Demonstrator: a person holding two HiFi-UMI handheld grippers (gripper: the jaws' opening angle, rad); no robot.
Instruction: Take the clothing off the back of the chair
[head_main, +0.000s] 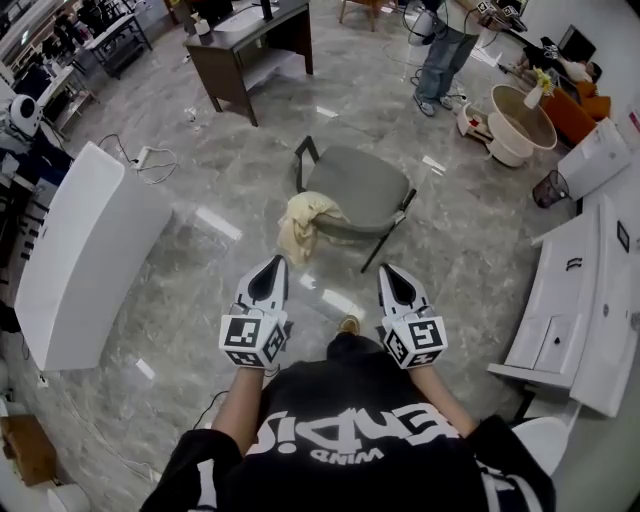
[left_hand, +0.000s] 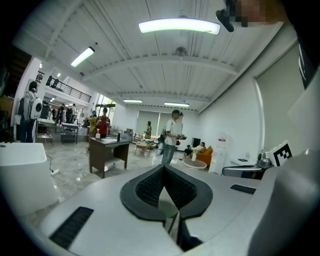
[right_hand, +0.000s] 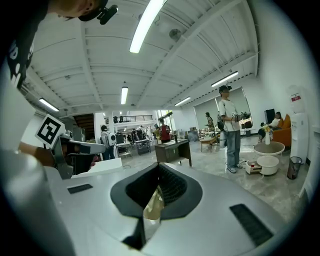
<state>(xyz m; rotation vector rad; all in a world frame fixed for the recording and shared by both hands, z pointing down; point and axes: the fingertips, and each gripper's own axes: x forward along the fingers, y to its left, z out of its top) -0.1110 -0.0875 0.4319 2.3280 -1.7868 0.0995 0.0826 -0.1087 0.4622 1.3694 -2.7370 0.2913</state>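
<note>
A grey chair (head_main: 362, 186) stands on the marble floor ahead of me. A cream garment (head_main: 304, 222) hangs crumpled over its near side, its back. My left gripper (head_main: 273, 264) and right gripper (head_main: 389, 272) are held side by side just short of the chair, both pointing at it. Both are shut with nothing in them. In the left gripper view the jaws (left_hand: 164, 168) meet at the tips. In the right gripper view the jaws (right_hand: 159, 168) also meet, and the cream garment (right_hand: 153, 205) shows through the slit below them.
A white cabinet (head_main: 85, 250) lies at the left and white furniture (head_main: 572, 300) at the right. A dark desk (head_main: 245, 40) stands behind the chair. A person (head_main: 446, 48) stands at the back, near round tubs (head_main: 520, 125) and a mesh bin (head_main: 550, 188).
</note>
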